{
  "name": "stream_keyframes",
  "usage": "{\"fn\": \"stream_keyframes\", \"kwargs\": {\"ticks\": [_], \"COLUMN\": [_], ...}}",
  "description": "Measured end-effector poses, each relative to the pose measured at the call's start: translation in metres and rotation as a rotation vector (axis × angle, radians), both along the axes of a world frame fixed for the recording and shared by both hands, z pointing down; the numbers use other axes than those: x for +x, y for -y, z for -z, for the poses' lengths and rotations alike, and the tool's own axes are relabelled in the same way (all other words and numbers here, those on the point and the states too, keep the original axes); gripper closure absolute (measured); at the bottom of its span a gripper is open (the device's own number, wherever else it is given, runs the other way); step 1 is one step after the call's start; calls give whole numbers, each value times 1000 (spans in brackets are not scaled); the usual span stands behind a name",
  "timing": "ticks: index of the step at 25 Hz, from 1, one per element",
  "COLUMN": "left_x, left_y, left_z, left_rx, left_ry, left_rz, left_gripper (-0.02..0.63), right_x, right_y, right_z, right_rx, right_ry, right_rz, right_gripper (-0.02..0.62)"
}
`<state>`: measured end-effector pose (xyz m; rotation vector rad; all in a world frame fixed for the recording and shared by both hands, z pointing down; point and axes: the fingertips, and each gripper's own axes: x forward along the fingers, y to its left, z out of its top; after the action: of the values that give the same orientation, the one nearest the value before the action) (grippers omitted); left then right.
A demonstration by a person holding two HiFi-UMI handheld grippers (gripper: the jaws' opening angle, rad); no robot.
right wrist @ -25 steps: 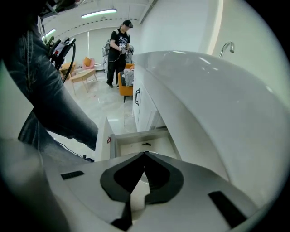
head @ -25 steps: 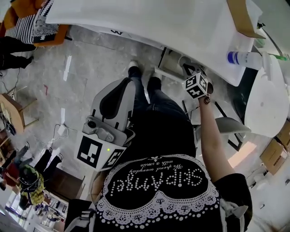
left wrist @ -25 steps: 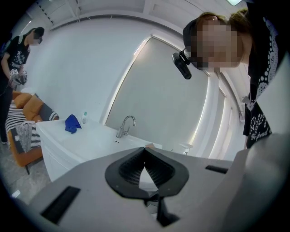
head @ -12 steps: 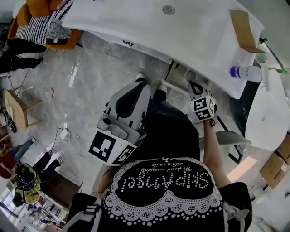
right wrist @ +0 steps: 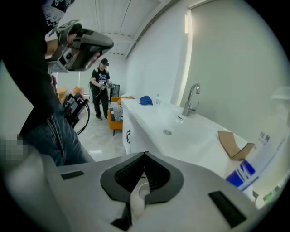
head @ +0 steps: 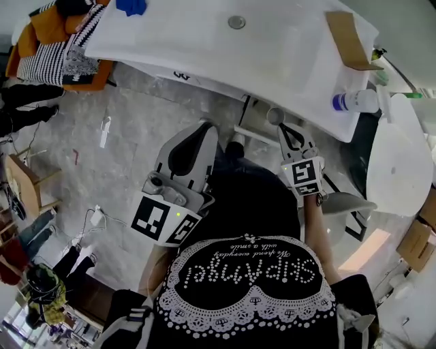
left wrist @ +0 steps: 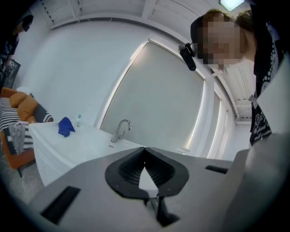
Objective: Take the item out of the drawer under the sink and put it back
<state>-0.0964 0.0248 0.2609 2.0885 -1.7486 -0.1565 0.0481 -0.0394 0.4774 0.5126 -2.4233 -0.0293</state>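
Item [right wrist: 138, 195], white and seemingly a small cup, though only a rim and a bit of wall show, is pinched between the closed jaws of the right hand-held gripper [right wrist: 144, 155]. In the head view it hangs in the air just off the bench's [head: 204, 48] front edge, toward the right end, with the gripper pointing at that edge.

The left hand-held gripper [left wrist: 145, 149] has its jaw tips pressed together with nothing between them. It is held over the wearer's lap, well back from the bench and apart from the right one.

On the bench, the drain [head: 236, 22] lies in the basin near the middle, and the tap [right wrist: 192, 99] stands at the back edge behind it. A folded cardboard piece [head: 347, 37] rests at the right end. A white bottle [head: 354, 102] with a blue label is at the right front corner, near the held item. A blue cloth [head: 131, 7] lies at the far left end.

Beyond that left end, a person [right wrist: 100, 86] in dark clothes stands on the floor.
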Motion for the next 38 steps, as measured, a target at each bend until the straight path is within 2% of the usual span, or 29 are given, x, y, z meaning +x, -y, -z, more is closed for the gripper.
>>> {"fn": "stream_keyframes", "kwargs": {"ticks": [11,20,38], "left_x": [0,1,5], "left_y": [15,26,42], "left_z": [9,6,0], "left_rx": [51,39,24], "left_ry": [21,17,16], "left_rz": [-29,-62,-95], "left_gripper": [601,601,601], "right_x": [27,41,87], "right_y": [20,23,18], "right_z": [80,124,171], "right_rx": [47,52,94], "right_ry": [216,334,454], "right_rz": [-226,-354,-529], "right_gripper": [577,577,577]}}
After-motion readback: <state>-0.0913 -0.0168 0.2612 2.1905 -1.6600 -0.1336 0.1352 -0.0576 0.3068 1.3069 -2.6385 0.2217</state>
